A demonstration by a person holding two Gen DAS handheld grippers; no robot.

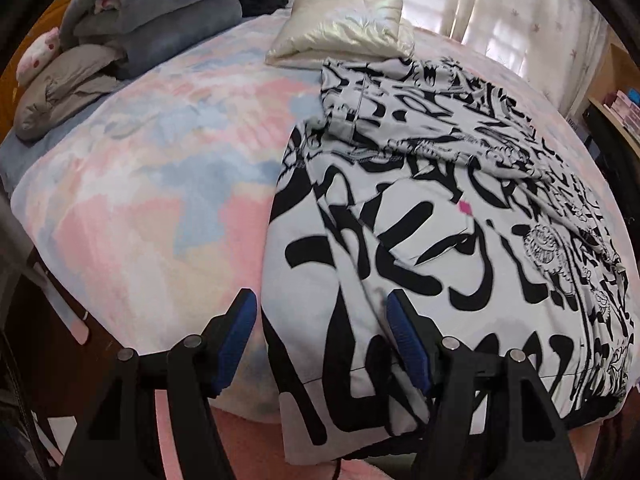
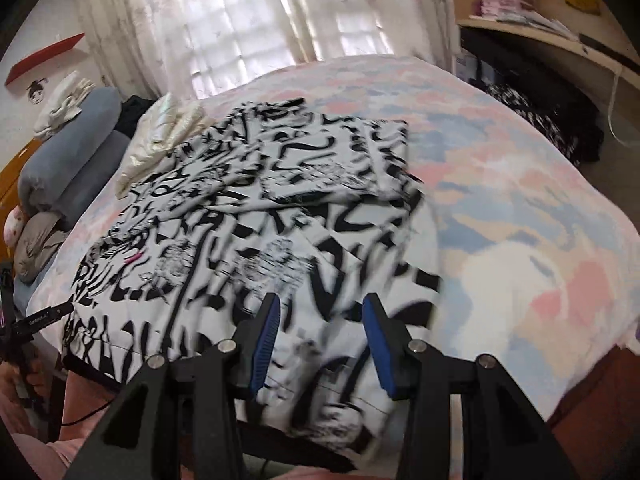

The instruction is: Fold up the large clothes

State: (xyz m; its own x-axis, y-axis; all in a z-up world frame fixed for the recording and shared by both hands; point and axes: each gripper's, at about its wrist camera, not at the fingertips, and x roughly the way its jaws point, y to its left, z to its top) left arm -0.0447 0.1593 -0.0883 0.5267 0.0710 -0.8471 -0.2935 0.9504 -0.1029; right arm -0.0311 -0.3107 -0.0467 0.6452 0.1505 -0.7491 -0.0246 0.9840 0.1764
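A large white garment with bold black print (image 1: 440, 220) lies spread on the right half of the bed, its top part folded back over itself. Its near hem hangs over the bed's front edge. My left gripper (image 1: 320, 314) is open just above the garment's near left edge, with one blue pad (image 1: 236, 336) over the bedspread and the other over the cloth. In the right wrist view the same garment (image 2: 280, 200) fills the middle. My right gripper (image 2: 322, 316) hangs open low over its near right corner, and nothing is pinched between the pads.
The pastel pink-and-blue bedspread (image 1: 140, 200) lies bare left of the garment and also bare (image 2: 520, 220) to its right. A shiny cream cushion (image 1: 340, 28) lies behind the garment. Grey-blue rolled bedding (image 1: 160, 12) sits at the head. A desk (image 2: 560, 44) and dark clothes (image 2: 540, 120) flank the right side.
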